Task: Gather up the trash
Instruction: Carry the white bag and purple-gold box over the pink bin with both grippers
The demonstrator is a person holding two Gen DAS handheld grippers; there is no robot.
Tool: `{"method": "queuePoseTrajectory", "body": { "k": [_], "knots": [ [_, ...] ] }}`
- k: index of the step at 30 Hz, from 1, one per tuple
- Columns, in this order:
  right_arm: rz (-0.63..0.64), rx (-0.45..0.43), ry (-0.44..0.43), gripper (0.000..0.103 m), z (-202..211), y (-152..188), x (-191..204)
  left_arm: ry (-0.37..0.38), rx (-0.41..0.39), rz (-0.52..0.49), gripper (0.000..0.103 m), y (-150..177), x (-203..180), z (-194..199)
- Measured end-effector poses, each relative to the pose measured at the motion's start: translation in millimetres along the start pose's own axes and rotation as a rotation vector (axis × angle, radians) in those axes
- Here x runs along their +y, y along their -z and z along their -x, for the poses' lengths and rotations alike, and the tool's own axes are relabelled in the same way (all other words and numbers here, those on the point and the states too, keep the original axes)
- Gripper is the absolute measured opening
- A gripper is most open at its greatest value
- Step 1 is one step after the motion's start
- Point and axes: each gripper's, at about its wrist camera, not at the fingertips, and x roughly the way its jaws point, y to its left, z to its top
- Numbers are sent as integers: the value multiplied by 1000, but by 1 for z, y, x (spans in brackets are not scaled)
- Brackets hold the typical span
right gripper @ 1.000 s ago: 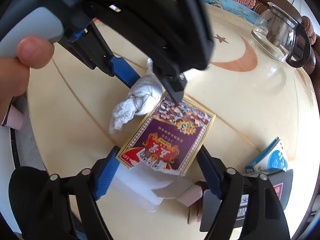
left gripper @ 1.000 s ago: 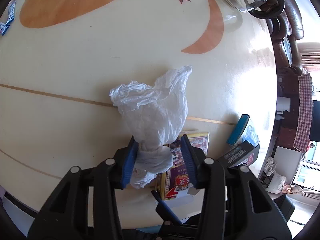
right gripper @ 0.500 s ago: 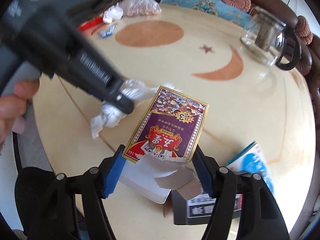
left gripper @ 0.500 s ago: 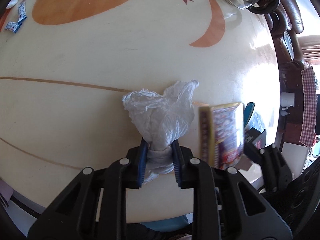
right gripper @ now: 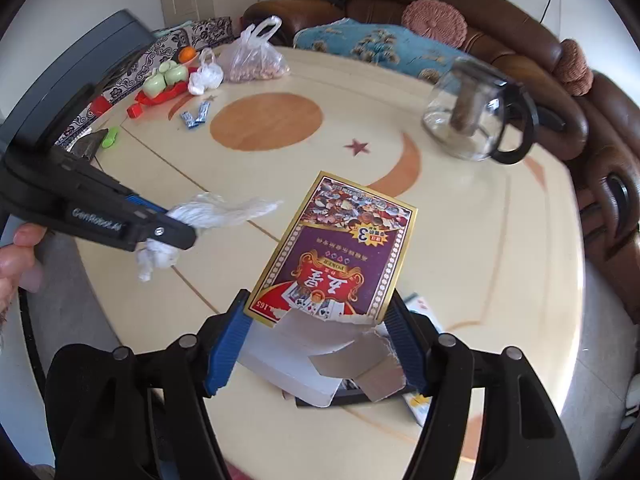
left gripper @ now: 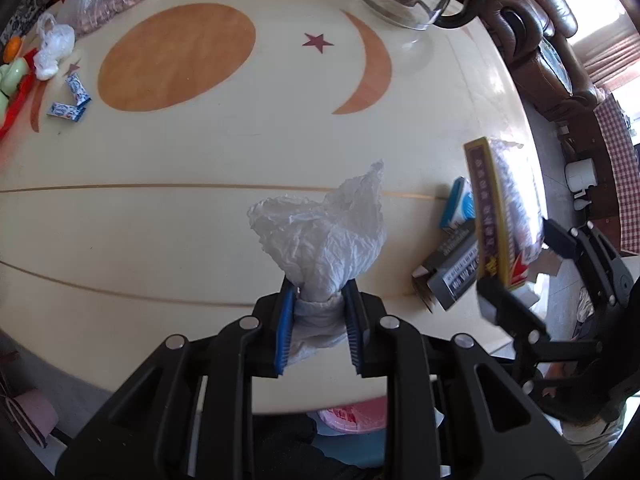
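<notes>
My left gripper (left gripper: 318, 320) is shut on a crumpled white plastic bag (left gripper: 324, 232), which sticks out past the blue pads above the cream table (left gripper: 200, 152). The same bag (right gripper: 216, 212) shows in the right wrist view, pinched by the left gripper (right gripper: 176, 236) at mid left. My right gripper (right gripper: 320, 344) is shut on a torn purple and gold playing-card box (right gripper: 336, 256), held off the table by its ripped end. In the left wrist view that box (left gripper: 500, 216) appears edge-on at the right, in the right gripper (left gripper: 516, 264).
A grey box (left gripper: 452, 272) and a blue pack (left gripper: 458, 204) lie near the table's right edge. A glass teapot (right gripper: 472, 112) stands at the back right. Bags of nuts (right gripper: 252, 60), small blue wrappers (right gripper: 196, 116) and green cups (right gripper: 166, 76) sit at the back left. A brown sofa (right gripper: 600, 128) rings the table.
The left jaws closed on the bag and lifted it off the table. The right gripper closed on the card box and raised it too. Both grippers now hang higher above the table.
</notes>
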Motion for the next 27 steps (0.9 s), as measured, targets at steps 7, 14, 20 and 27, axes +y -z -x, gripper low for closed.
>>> {"method": "queuePoseTrajectory", "body": {
  "k": [7, 14, 20, 27],
  "knots": [
    [-16, -29, 25, 65, 47, 16, -6, -16, -69, -70, 23, 45, -24, 46],
    [-19, -52, 37, 65, 98, 52, 6, -22, -107, -148, 23, 89, -67, 59],
    [-27, -49, 41, 65, 126, 89, 20, -17, -112, -203, 23, 138, -86, 61],
    [-34, -33, 43, 65, 144, 131, 37, 10, -102, -240, 23, 182, -100, 51]
  ]
}}
